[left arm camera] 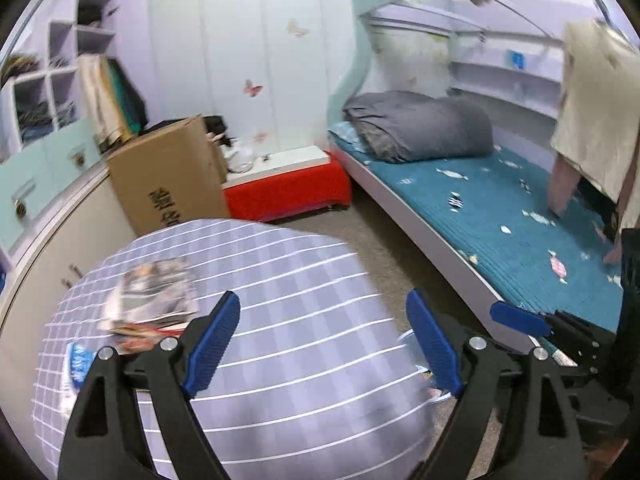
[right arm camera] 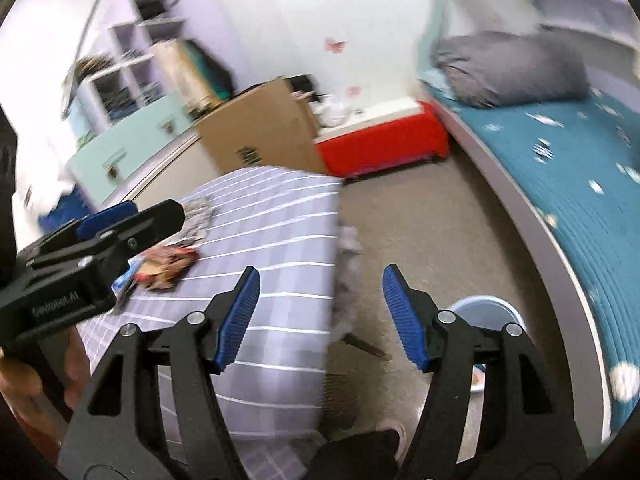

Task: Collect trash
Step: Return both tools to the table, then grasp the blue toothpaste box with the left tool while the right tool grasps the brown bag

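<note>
On the checked lavender tablecloth (left arm camera: 280, 300), near its left side, I see the trash: a heap of crumpled wrappers (left arm camera: 136, 332) under a glossy printed sheet (left arm camera: 156, 288), with a blue-and-white packet (left arm camera: 78, 360) just beside it at the cloth's left edge. From my right wrist camera the same wrappers (right arm camera: 166, 266) lie left of centre, blurred, partly behind my left gripper (right arm camera: 120, 216), which crosses the frame from the left with a bare hand (right arm camera: 32, 376) under it. My left gripper (left arm camera: 324, 344) hangs above the cloth, jaws spread wide with nothing between them; its blue pads (left arm camera: 212, 344) touch nothing. My right gripper (right arm camera: 320, 316) is likewise released and empty, one finger over the cloth, the other over the floor; in the left wrist view its blue tip (left arm camera: 520, 318) shows at the right, against the bed's edge. Low between table and bed stands a pale blue bin (right arm camera: 486, 308) on the beige carpet (right arm camera: 420, 220). Farther out: a tall cardboard box (left arm camera: 168, 172) at the table's far left, a red bench (left arm camera: 288, 192) beside it, white wardrobe doors with butterfly stickers (left arm camera: 253, 88) behind. Right of these, a bed with a teal cover (left arm camera: 500, 208) and a folded grey duvet (left arm camera: 420, 126) at its far end. Pale garments (left arm camera: 596, 120) hang at the far right; shelving (left arm camera: 60, 60) fills the far left.
</note>
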The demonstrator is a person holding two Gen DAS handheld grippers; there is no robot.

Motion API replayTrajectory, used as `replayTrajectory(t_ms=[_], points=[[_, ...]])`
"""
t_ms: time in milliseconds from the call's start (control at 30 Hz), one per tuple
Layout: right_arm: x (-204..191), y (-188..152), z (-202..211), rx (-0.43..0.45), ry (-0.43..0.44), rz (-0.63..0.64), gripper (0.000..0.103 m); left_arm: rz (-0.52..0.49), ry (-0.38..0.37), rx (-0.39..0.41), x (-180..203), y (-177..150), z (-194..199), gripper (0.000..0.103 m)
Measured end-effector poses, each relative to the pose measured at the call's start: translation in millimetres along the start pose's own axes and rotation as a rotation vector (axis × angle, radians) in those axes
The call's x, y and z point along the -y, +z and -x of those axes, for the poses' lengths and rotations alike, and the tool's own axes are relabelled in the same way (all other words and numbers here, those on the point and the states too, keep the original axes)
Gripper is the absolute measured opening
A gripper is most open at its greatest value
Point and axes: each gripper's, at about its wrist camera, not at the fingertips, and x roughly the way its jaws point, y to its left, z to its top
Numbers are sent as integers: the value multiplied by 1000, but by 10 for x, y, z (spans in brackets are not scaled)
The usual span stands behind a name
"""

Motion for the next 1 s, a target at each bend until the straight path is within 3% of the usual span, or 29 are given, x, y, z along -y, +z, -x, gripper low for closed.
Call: replayTrajectory(t_ms=[167, 400, 533, 733, 900, 967, 1000], points=[[-772, 59, -378, -63, 63, 143, 66, 55, 141, -10, -822, -164, 161, 84], [-1460, 34, -829, -125, 104, 245, 70, 260, 310, -73, -2115, -682, 264, 84], [-1750, 24, -1146, -165, 96, 295, 74, 351, 324, -147, -2619, -1011, 118, 84], [-2037, 48, -1507, -204, 74, 361, 74, 373, 268, -190, -2844, -1186, -102, 84], [-2159, 134, -1744, -229, 77, 406, 74, 402, 164, -238, -2898, -1296, -252, 37], [-2165, 145, -1858, -260, 96, 409, 74, 412, 139, -242, -2908, -1329, -273, 29], [-2160, 144, -1891, -273, 114, 399, 74, 415, 124, -237, -2913, -1335, -278, 21]])
